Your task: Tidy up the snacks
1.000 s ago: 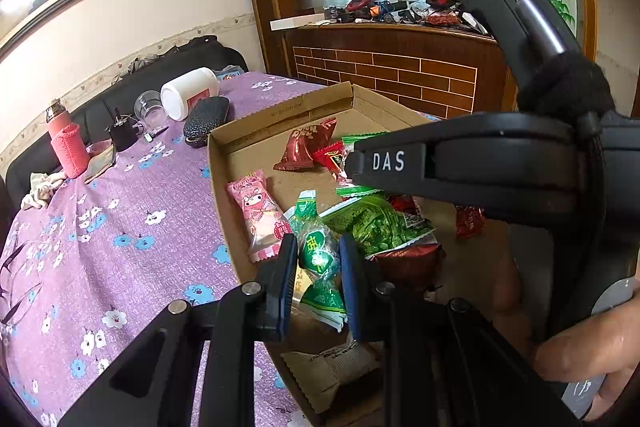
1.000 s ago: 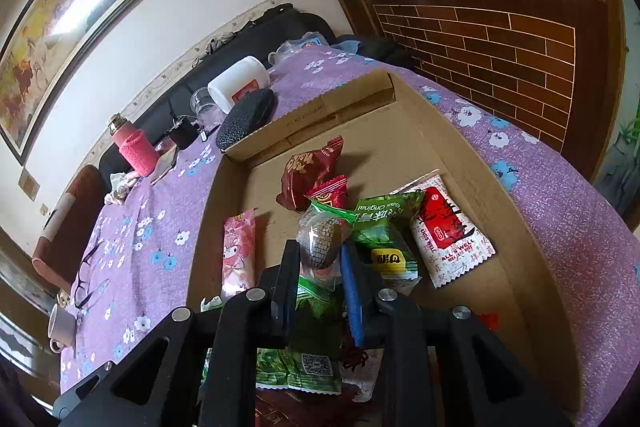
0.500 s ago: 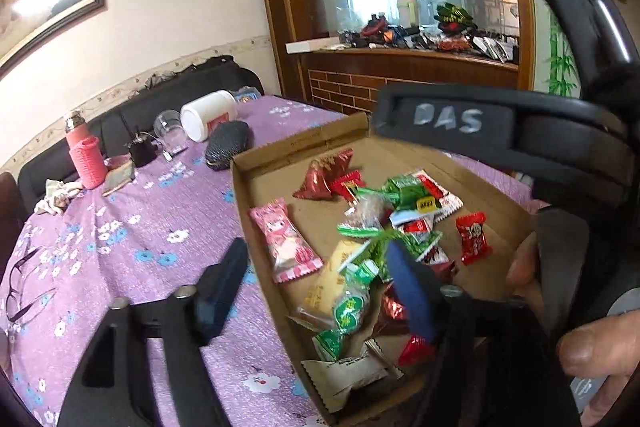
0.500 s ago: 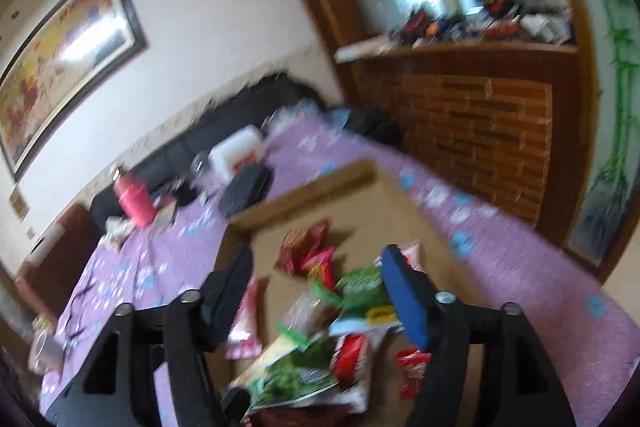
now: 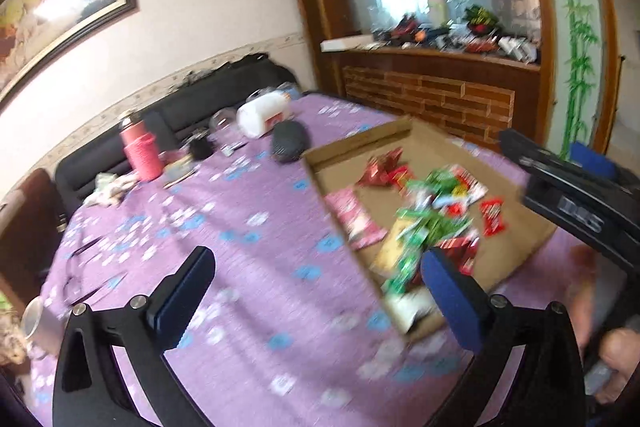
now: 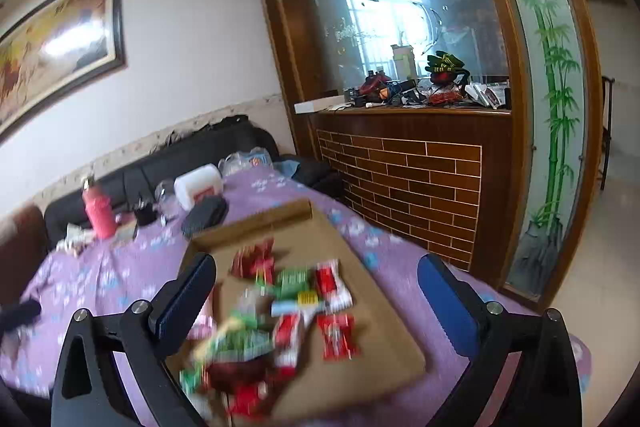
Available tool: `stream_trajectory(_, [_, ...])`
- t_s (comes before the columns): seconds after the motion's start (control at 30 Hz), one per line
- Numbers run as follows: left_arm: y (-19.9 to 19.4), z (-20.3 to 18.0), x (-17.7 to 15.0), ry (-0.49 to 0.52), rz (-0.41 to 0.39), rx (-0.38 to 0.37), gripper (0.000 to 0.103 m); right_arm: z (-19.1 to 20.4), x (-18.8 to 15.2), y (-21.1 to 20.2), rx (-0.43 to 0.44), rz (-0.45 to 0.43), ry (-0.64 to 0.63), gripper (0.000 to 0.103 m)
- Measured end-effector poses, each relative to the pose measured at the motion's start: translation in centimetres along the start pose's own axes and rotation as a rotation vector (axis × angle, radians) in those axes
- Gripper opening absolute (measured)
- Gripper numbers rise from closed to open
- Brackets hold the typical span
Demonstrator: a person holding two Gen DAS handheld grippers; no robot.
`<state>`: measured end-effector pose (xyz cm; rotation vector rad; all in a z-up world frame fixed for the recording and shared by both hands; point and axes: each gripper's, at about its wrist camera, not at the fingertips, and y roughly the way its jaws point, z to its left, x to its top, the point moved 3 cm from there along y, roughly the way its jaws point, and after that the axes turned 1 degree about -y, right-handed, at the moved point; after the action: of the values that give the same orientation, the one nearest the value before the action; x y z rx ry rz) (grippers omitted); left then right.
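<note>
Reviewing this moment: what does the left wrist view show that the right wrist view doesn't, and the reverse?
Only the left wrist view: the right gripper from outside, at the right edge, and the hand holding it; a metal cup at the table's near-left edge.

Only the right wrist view: the floor beyond the bamboo-painted panel.

Both: the cardboard tray of snack packets on the purple floral tablecloth, the pink bottle, the white jar, the brick-faced counter. Each view's own gripper stands open and empty, including the left gripper.
</note>
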<state>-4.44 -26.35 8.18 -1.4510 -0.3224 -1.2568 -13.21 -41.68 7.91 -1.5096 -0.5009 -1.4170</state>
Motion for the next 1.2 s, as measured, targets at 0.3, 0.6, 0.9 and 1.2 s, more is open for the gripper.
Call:
stream_trajectory(0.3, [-0.3,1.4,-3.1,-0.029,0.040,0.012,0.103,-0.3,-3.7,-2.0,-0.058,0.062,0.008,0.102])
stream_trajectory(0.6, [0.0,1.2,-3.6,-0.001,0.044,0.111,0.103,0.3,-3.7,-0.9,-0.116,0.110,-0.035,0.102])
stream_trajectory(0.9, [0.1,0.6,-4.0,0.036,0.056,0.140,0.103,0.8,-3.5,-1.1,-0.114,0.097,-0.053,0.102])
stream_trajectory(1.2, [0.6,0.3,-4.3,0.043,0.077,0.150,0.103,0.5,-3.5,-1.0,-0.101,0.102,-0.037,0.102])
